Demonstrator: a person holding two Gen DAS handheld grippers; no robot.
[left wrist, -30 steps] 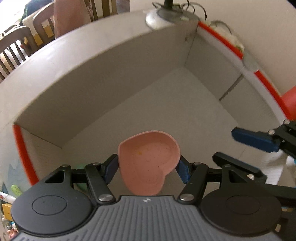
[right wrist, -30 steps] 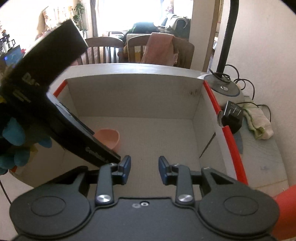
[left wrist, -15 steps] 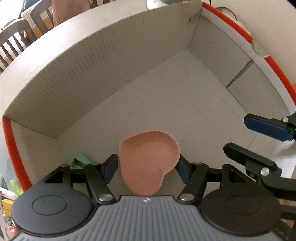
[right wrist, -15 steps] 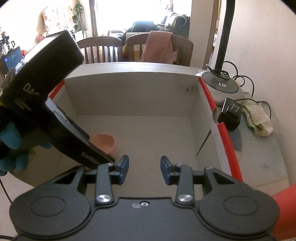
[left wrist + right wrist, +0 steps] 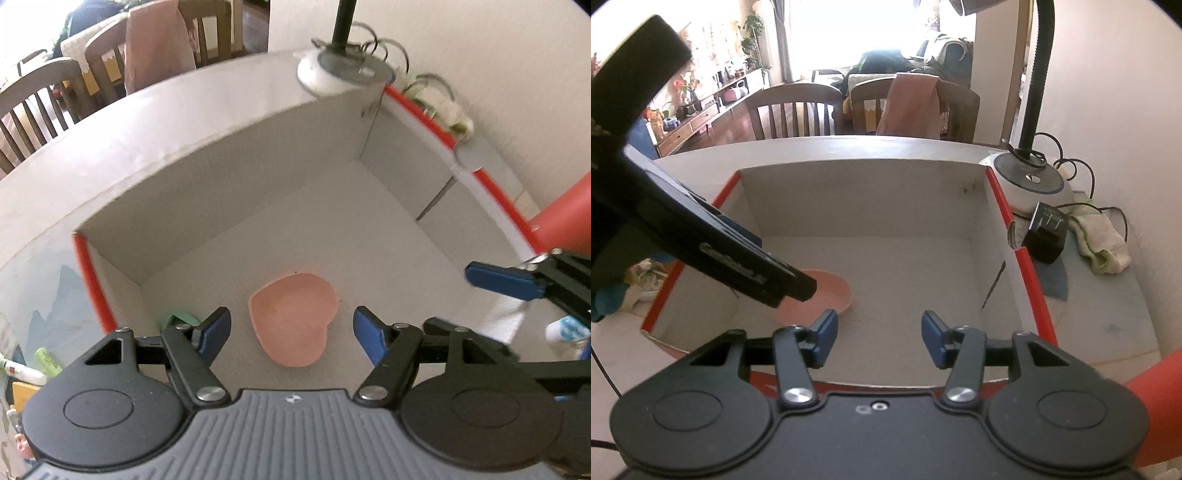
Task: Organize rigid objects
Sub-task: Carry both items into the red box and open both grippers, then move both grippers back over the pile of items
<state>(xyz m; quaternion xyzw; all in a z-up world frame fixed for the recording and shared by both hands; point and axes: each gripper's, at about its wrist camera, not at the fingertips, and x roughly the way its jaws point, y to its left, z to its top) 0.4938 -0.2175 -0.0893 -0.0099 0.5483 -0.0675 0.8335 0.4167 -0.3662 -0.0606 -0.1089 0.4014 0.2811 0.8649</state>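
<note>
A pink heart-shaped dish lies on the floor of a white cardboard box with red edges. My left gripper is open and empty, above the dish with its fingers apart from it. In the right wrist view the dish sits at the box's near left, partly hidden by the left gripper's body. My right gripper is open and empty over the box's near edge. Its blue fingertip shows at the right of the left wrist view.
A green object lies in the box's near left corner. A lamp base, a black power adapter and a cloth sit right of the box. Small items lie left of the box. Chairs stand behind the table.
My left gripper has opened and let go of the pink dish, which now lies on the box floor. The gripper has risen and drawn back. My right gripper has opened wider.
</note>
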